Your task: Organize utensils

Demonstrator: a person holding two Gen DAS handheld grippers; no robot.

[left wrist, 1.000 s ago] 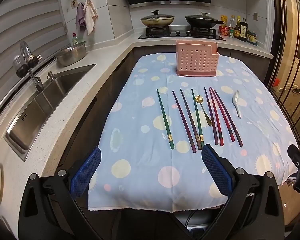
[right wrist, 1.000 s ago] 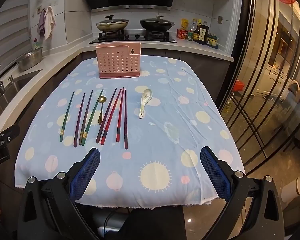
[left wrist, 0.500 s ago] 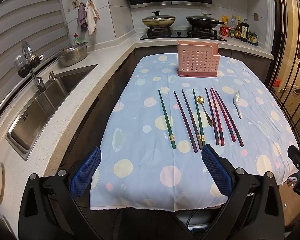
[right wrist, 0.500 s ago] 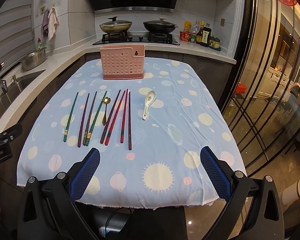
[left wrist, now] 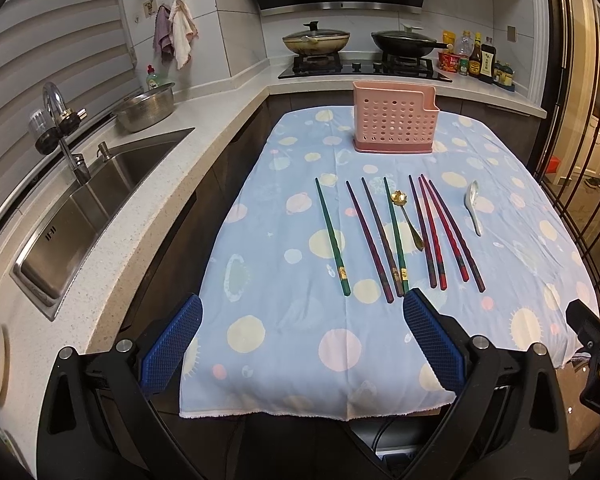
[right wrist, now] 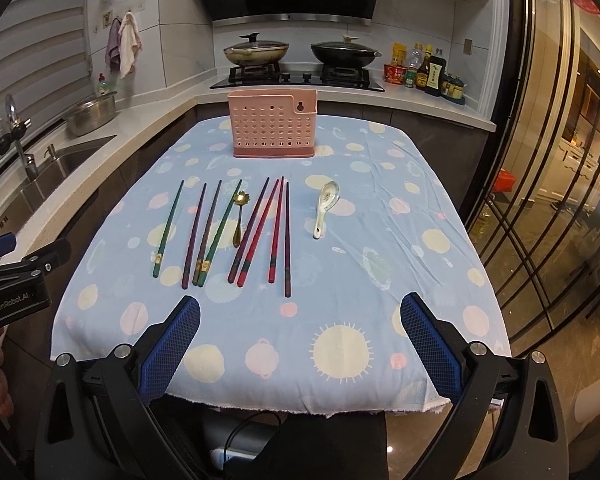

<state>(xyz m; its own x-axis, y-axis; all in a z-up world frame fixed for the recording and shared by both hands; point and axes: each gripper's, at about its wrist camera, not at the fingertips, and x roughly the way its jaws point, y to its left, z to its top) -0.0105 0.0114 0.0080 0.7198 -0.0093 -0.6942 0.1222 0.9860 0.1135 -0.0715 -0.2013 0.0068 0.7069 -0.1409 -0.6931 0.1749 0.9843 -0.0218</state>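
A pink perforated utensil holder stands upright at the far end of the table. Several green, purple and red chopsticks lie side by side mid-table. Among them rests a small gold spoon, and to their right a white ceramic spoon. My left gripper hovers open over the near left edge. My right gripper hovers open over the near right edge. Both hold nothing.
A blue dotted cloth covers the table. To the left run a speckled counter with a steel sink, tap and metal bowl. Two pans sit on the stove behind. Glass doors stand right.
Both grippers have drifted slightly back and up from the table, so the utensils and holder appear a little farther away. Nothing on the table has moved.
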